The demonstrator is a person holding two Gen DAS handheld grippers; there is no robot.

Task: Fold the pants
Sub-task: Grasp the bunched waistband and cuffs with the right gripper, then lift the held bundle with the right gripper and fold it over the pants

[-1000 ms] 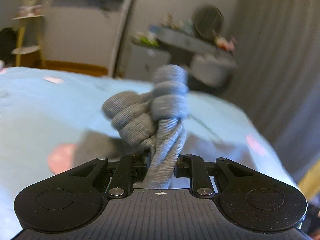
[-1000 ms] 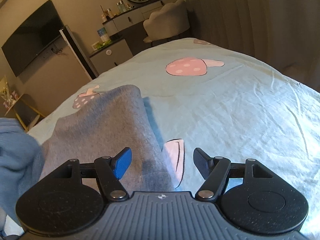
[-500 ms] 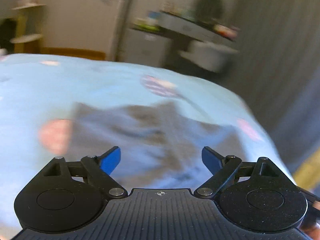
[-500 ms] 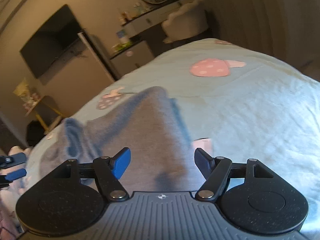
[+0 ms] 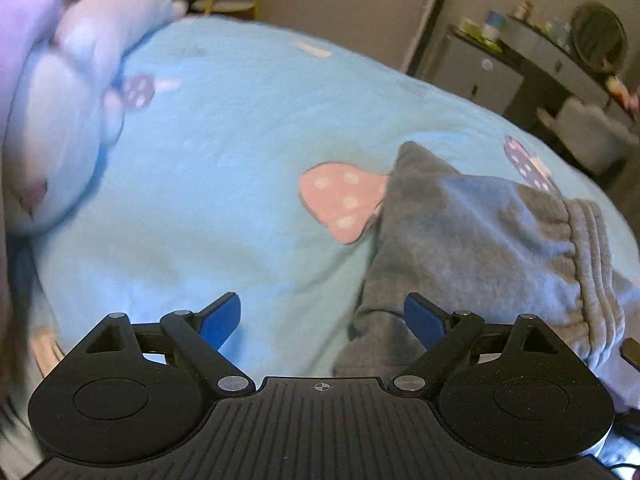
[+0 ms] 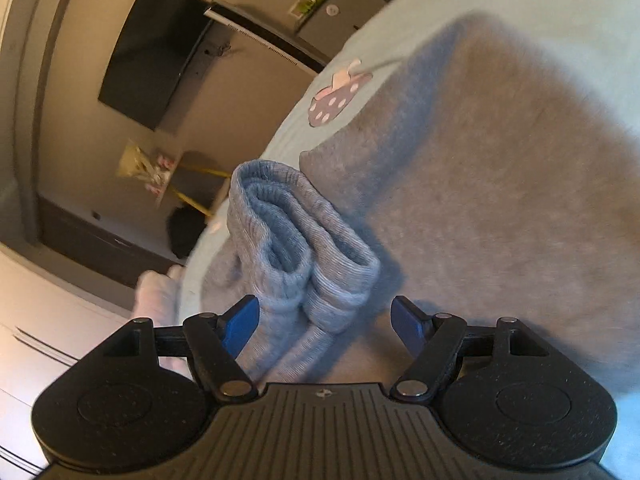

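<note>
The left gripper [image 5: 322,320] has its jaws spread wide and holds nothing. It hovers over the light blue bed sheet [image 5: 224,160]. Its right blue pad [image 5: 424,318] lies in front of the near edge of the grey pants [image 5: 480,236]; contact with the fabric cannot be confirmed.

In the left wrist view the pants lie on the bed at the right of the frame. The gathered waistband [image 5: 592,264] runs toward the right border, where it is cut off. The fabric covers the stem end of a pink mushroom print [image 5: 340,200] on the sheet. A pale, blurred soft object [image 5: 68,92] fills the upper left; its identity cannot be made out.

The right gripper [image 6: 324,322] also has its jaws wide apart and grips nothing. In the right wrist view a ribbed cuff bundle [image 6: 296,248] of the pants stands between the two blue pads, resting on the flat grey body of the garment [image 6: 500,184]. The lower part of the bundle is hidden behind the gripper housing. A dark wall-mounted screen [image 6: 156,52] appears in the background, motion-blurred.
</note>
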